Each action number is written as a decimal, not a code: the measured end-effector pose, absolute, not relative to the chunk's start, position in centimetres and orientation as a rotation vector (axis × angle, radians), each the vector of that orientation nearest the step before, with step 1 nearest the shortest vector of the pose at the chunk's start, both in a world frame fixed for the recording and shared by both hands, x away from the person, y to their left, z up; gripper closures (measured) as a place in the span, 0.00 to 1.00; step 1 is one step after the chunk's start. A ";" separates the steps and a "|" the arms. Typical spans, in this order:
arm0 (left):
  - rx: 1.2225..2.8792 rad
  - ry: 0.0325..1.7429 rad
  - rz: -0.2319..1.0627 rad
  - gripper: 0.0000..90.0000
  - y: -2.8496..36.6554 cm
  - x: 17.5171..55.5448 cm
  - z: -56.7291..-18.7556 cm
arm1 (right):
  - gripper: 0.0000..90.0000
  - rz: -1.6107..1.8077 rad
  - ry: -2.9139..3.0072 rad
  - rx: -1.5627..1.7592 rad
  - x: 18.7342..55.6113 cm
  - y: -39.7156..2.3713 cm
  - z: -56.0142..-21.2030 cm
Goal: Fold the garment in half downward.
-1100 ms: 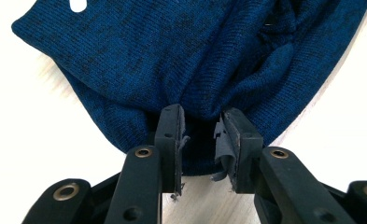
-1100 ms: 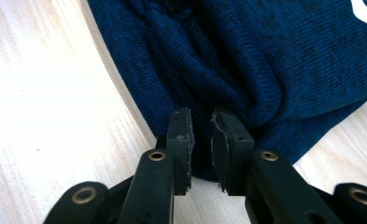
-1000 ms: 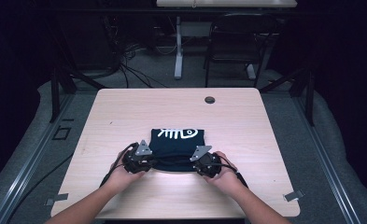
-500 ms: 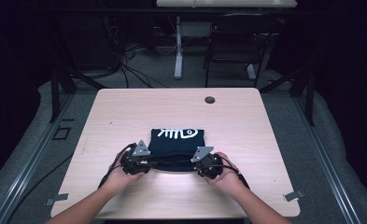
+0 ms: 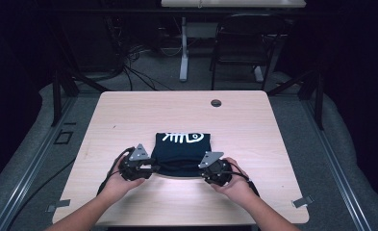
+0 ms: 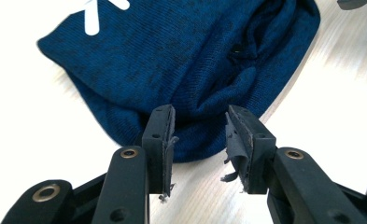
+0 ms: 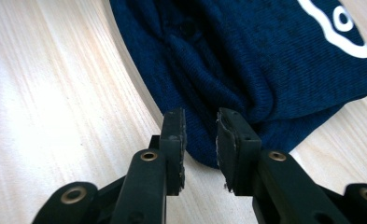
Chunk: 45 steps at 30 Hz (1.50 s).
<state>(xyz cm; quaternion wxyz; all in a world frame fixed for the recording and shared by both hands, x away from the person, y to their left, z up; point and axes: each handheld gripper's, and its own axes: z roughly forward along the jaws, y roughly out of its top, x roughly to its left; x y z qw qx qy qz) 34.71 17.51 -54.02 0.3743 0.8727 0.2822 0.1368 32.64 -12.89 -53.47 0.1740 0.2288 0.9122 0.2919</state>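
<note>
Holding a two-jaw gripper in each hand, you have both tools at the near edge of a folded dark blue garment (image 5: 182, 151) that lies flat on a pale wooden table (image 5: 129, 115). Seen from the high view, the garment sits just toward 6 o'clock from the table's middle, its white fish-skeleton print (image 5: 181, 137) along its 12 o'clock edge.

Your left gripper (image 5: 148, 169) is at the garment's 7 o'clock corner. In the left gripper view, its jaws have just been opening: the left gripper (image 6: 199, 135) stands parted, with the rounded fold of blue knit in the gap between the pads, and neither pad presses on the cloth. A torn strip of pad lining (image 6: 232, 154) hangs off the right-hand jaw.

Your right gripper (image 5: 207, 172) is at the garment's 5 o'clock corner. In the right gripper view, the right gripper (image 7: 201, 133) has likewise just been opening its jaws; the folded hem lies between the tips, and the pads stand clear of it.

A small dark round grommet (image 5: 216, 103) sits in the table near the 12 o'clock edge, well apart from the garment. Beyond the table at 12 o'clock stands a dark chair (image 5: 239, 43) on the grey floor.
</note>
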 end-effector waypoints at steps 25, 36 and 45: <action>2.073 0.920 0.396 0.57 23.6 30.8 -55.4 | 0.61 0.981 2.422 0.890 28.8 -18.1 -53.2; 2.028 0.982 0.360 0.56 24.4 30.7 -56.7 | 0.59 1.036 2.349 0.958 27.9 -19.3 -54.7; 2.069 0.987 0.382 0.57 24.5 30.8 -57.4 | 0.59 1.028 2.342 0.959 28.1 -19.0 -55.9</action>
